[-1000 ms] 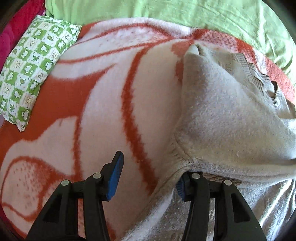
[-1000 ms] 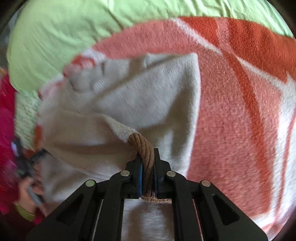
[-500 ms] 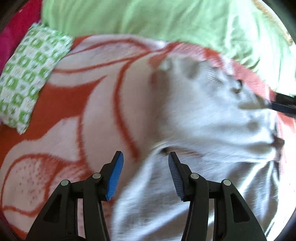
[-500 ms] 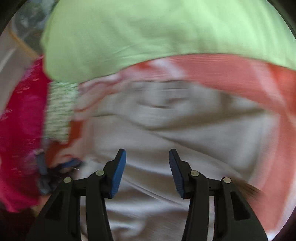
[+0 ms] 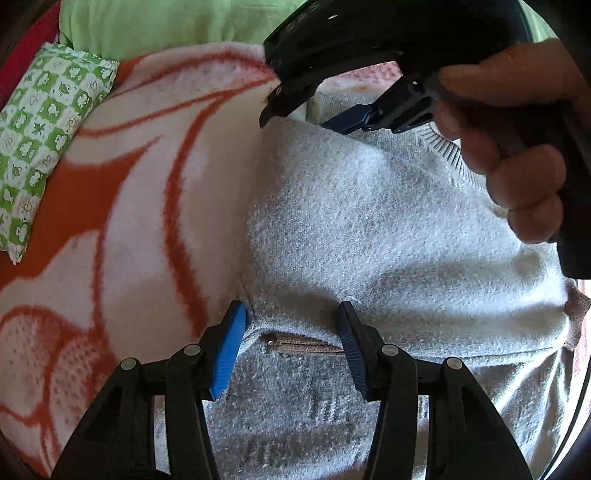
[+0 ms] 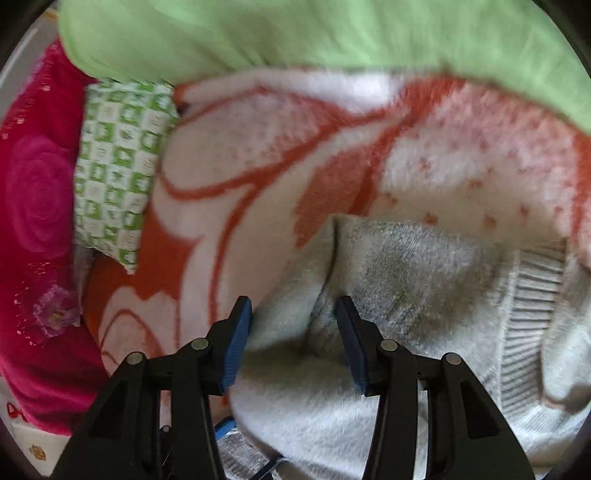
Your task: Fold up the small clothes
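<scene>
A grey sweater is seen lying folded on an orange-and-white blanket spread over the bed, with its ribbed collar turned toward the far edge, where a green sheet is laid. The left gripper is held with its fingers spread over the folded near edge of the sweater, nothing being pinched, and the right gripper is likewise held with fingers spread, over the sweater's far left corner. A green checked pillow is placed at the blanket's left edge.
</scene>
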`<move>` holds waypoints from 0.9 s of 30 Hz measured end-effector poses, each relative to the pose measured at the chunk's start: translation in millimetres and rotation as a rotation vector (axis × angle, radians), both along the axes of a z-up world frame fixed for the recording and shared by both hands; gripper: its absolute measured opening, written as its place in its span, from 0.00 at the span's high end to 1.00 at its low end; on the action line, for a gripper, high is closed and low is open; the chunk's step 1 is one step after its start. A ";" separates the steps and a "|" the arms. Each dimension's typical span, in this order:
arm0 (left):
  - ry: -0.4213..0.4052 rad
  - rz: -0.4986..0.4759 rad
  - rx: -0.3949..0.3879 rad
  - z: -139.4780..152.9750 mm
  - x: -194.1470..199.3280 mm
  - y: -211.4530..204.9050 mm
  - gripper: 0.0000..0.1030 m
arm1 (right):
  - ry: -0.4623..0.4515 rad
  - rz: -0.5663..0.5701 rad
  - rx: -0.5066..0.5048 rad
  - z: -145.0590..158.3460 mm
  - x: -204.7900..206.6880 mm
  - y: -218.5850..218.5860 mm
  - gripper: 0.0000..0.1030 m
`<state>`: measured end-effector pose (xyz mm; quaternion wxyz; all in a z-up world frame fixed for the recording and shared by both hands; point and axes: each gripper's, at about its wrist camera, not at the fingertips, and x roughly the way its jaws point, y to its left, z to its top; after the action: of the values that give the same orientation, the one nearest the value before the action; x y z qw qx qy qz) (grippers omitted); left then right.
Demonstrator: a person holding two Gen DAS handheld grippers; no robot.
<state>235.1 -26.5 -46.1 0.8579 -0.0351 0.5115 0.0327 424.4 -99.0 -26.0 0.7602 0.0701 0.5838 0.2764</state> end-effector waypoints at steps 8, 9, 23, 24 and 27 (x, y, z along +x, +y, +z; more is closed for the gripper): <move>-0.045 -0.049 0.064 1.8 -9.9 -9.5 0.52 | -0.223 0.025 -0.014 29.8 0.9 11.0 0.94; -0.044 -0.048 0.062 1.6 -10.5 -9.8 0.52 | -0.242 0.019 -0.032 28.1 2.2 15.9 0.94; -0.037 -0.036 0.066 23.0 -24.9 20.9 0.51 | -0.291 -0.115 -0.008 52.7 -63.2 -74.2 0.80; -0.038 -0.031 0.062 24.8 -26.0 25.0 0.51 | -0.291 -0.136 -0.038 52.3 -81.9 -94.2 0.80; -0.040 -0.013 0.069 26.6 -22.1 36.4 0.51 | -0.270 -0.218 -0.100 42.5 -118.7 -136.2 0.80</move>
<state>213.0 9.9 -19.4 0.8690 -0.0030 0.4929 0.0442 305.6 -235.2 16.5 0.8597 0.0574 0.4784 0.1699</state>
